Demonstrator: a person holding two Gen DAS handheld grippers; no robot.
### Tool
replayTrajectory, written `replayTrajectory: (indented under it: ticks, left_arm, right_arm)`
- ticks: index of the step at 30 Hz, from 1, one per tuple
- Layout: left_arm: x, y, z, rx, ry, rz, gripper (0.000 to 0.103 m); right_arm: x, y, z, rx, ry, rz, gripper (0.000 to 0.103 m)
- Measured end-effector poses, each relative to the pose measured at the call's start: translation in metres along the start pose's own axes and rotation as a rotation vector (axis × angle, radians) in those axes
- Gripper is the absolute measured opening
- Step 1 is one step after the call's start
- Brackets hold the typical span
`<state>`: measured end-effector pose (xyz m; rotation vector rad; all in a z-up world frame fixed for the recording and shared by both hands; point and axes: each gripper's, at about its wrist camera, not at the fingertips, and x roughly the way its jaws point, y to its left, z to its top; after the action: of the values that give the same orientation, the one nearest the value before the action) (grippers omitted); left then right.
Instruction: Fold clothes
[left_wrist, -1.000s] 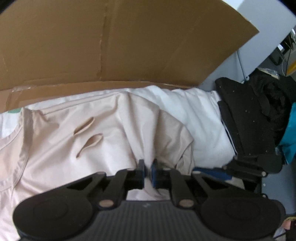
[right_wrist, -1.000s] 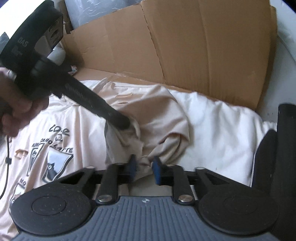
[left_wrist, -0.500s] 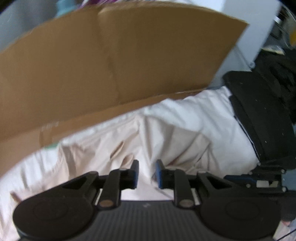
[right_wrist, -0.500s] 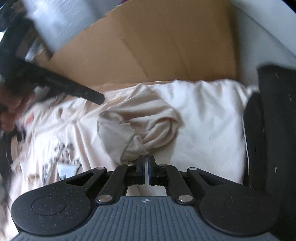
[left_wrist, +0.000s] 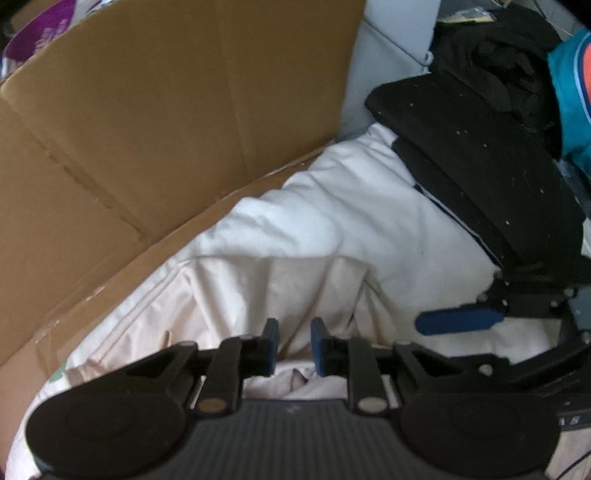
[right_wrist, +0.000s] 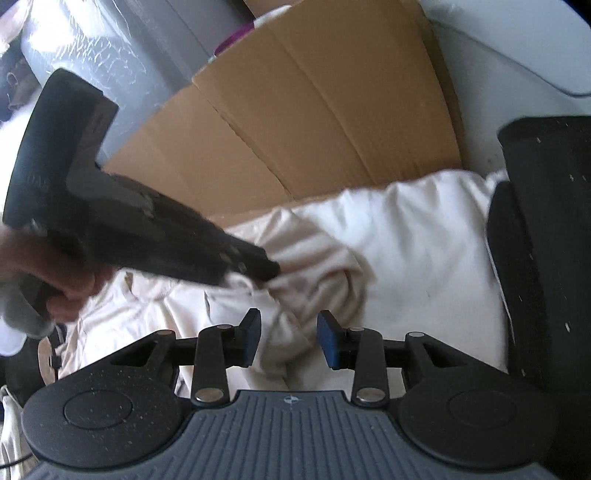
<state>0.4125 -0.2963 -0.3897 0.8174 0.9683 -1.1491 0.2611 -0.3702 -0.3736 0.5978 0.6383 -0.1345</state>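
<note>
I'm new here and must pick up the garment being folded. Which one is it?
Find the big brown cardboard; a white sheet is spread below it. The beige shirt lies bunched on that sheet, paler-pink than the sheet and unlike the black clothes heaped nearby.

The left gripper (left_wrist: 291, 345) had its jaws parted, held low and angled forward. The right gripper (right_wrist: 289, 338) stood wider apart, while the left hand (right_wrist: 55, 273) clasped its handle.

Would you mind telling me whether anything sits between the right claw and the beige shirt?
Nothing visible does: the right claw is open with bunched beige shirt between its fingers, and the left claw touches the cloth just beyond.
</note>
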Motion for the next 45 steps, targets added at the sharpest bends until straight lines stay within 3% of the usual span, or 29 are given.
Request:
replayTrajectory:
  ticks: [4, 7, 12, 14, 16, 18, 27, 31, 33, 34, 35, 39, 40, 42, 43, 44, 45]
  left_arm:
    - [0.007, -0.003, -0.001, 0.02, 0.04, -0.025, 0.022]
    - [0.014, -0.007, -0.002, 0.044, 0.072, -0.047, 0.044]
    - [0.031, -0.012, -0.005, 0.107, 0.129, -0.025, 0.044]
    - [0.034, -0.015, -0.005, 0.133, 0.139, -0.023, 0.041]
    - [0.034, -0.018, -0.003, 0.162, 0.144, -0.016, 0.022]
    - [0.032, -0.018, 0.0, 0.183, 0.148, -0.011, 0.011]
    - [-0.02, 0.002, 0.034, 0.12, 0.002, -0.064, 0.009]
    - [-0.033, 0.012, 0.047, 0.073, -0.03, -0.071, 0.009]
    - [-0.035, 0.015, 0.049, 0.047, -0.035, -0.08, 0.009]
    - [-0.036, 0.017, 0.051, 0.035, -0.038, -0.087, 0.009]
    - [-0.037, 0.018, 0.053, 0.024, -0.041, -0.094, 0.009]
    - [-0.037, 0.023, 0.059, -0.034, -0.052, -0.131, 0.007]
    - [-0.037, 0.025, 0.061, -0.051, -0.056, -0.139, 0.007]
    - [-0.037, 0.029, 0.064, -0.087, -0.068, -0.15, 0.007]
    - [-0.036, 0.03, 0.065, -0.098, -0.073, -0.151, 0.006]
    - [-0.036, 0.031, 0.067, -0.101, -0.077, -0.146, 0.006]
    - [-0.036, 0.032, 0.068, -0.098, -0.08, -0.139, 0.006]
  right_arm:
    - [0.02, 0.001, 0.007, 0.014, 0.024, 0.005, 0.038]
    - [0.034, 0.001, 0.002, 0.013, 0.087, 0.01, 0.038]
    - [0.03, 0.001, -0.004, 0.011, 0.095, 0.008, 0.008]
    - [0.025, 0.0, -0.005, 0.008, 0.085, 0.004, 0.002]
    - [0.019, 0.0, -0.005, 0.0, 0.075, -0.003, 0.0]
    - [0.012, 0.001, -0.005, -0.005, 0.066, -0.014, 0.0]
    - [-0.011, 0.004, -0.001, 0.023, 0.01, -0.012, 0.0]
    - [-0.011, 0.002, 0.009, 0.057, -0.022, 0.017, 0.004]
    - [-0.009, 0.002, 0.014, 0.063, -0.04, 0.029, 0.02]
    - [-0.007, 0.002, 0.017, 0.068, -0.048, 0.036, 0.041]
    - [-0.006, 0.002, 0.02, 0.066, -0.062, 0.044, 0.051]
    - [0.01, 0.002, 0.025, 0.048, -0.046, 0.06, 0.051]
    - [0.016, 0.0, 0.024, 0.058, -0.032, 0.066, 0.048]
    - [0.027, -0.007, 0.023, 0.086, 0.009, 0.072, 0.029]
    - [0.029, -0.009, 0.021, 0.089, 0.024, 0.072, 0.006]
    - [0.03, -0.009, 0.02, 0.083, 0.031, 0.067, 0.0]
    - [0.026, -0.01, 0.018, 0.08, 0.021, 0.067, 0.0]
